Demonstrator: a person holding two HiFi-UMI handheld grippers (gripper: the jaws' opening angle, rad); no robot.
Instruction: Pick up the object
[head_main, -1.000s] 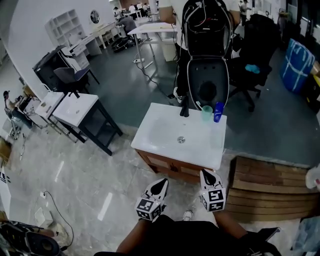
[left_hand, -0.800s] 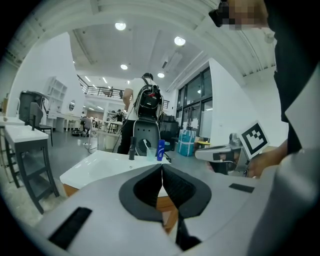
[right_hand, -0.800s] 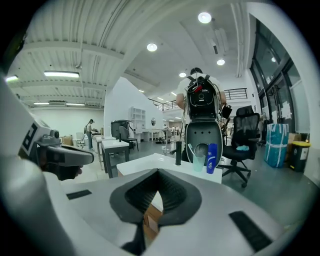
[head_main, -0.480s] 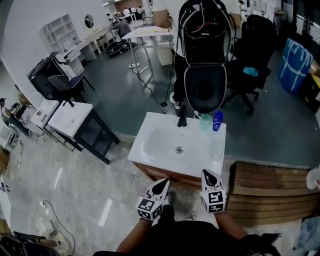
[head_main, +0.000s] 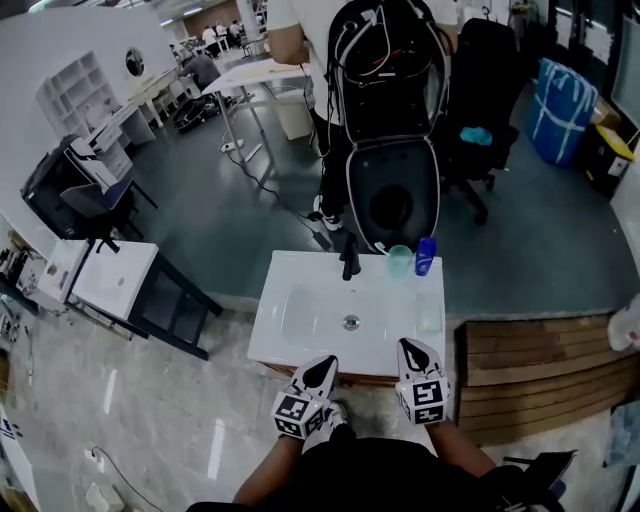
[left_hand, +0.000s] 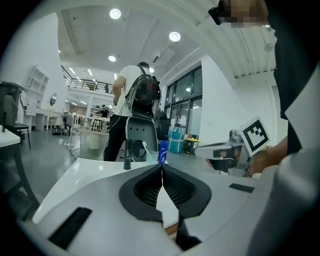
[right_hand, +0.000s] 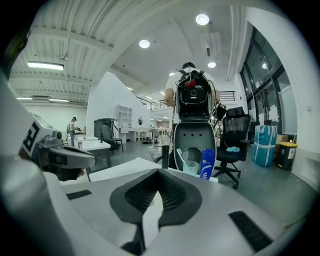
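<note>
A white sink basin (head_main: 300, 335) on a wooden cabinet stands right in front of me. At its back edge are a black faucet (head_main: 349, 257), a pale green cup (head_main: 400, 261) with a toothbrush in it, and a blue bottle (head_main: 426, 255). My left gripper (head_main: 326, 365) and right gripper (head_main: 414, 351) hover over the basin's near edge, both shut and empty. The blue bottle (right_hand: 207, 163) and the cup (right_hand: 190, 165) show ahead in the right gripper view, and the bottle (left_hand: 162, 152) and faucet (left_hand: 127, 156) in the left gripper view.
Behind the sink a person wearing a black backpack rig (head_main: 385, 60) stands by a grey chair shell (head_main: 393, 195). A wooden pallet (head_main: 530, 370) lies to the right. A smaller white sink unit (head_main: 100, 285) sits to the left. A black office chair (head_main: 480, 120) and a blue bag (head_main: 560, 110) stand farther back.
The sink has drawn nearer and lower in the head view as I stepped toward it. Both grippers now reach over its near edge. Their jaws stay shut.
</note>
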